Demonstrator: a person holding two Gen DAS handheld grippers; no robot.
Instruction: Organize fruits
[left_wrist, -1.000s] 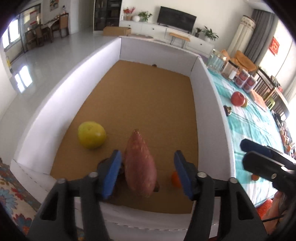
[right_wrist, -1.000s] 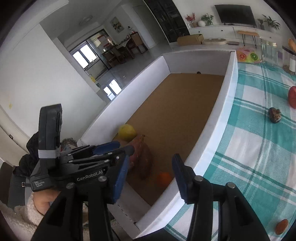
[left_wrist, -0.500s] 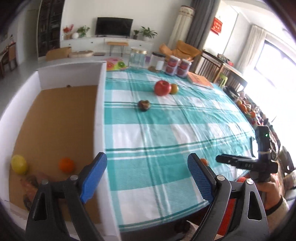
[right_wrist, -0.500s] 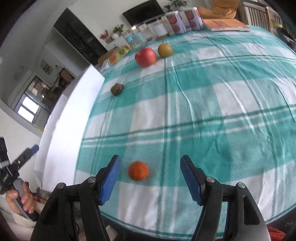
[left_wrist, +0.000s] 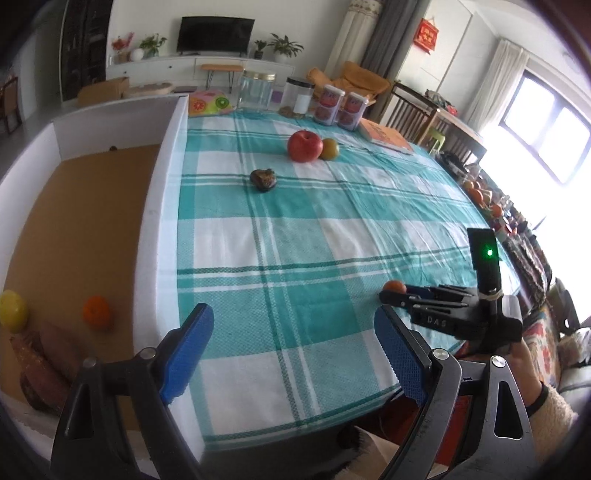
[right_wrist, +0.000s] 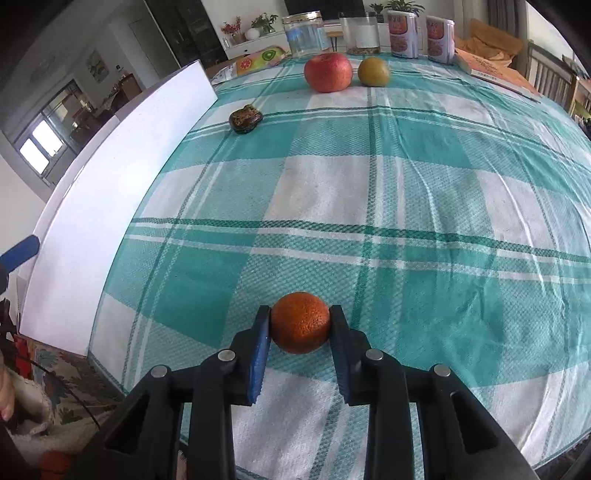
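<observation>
Pinching a small orange (right_wrist: 300, 322), right hand-held gripper (right_wrist: 300, 326) angled down, left hand-held gripper (left_wrist: 295, 350) wide, empty.

Right claw (right_wrist: 300, 332) clamped, pads gripping — left claw (left_wrist: 293, 347) wide apart, empty.

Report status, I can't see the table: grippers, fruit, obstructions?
Right gripper shut on small orange. Left gripper open, empty. White-walled box to its left; nothing blocking.
</observation>
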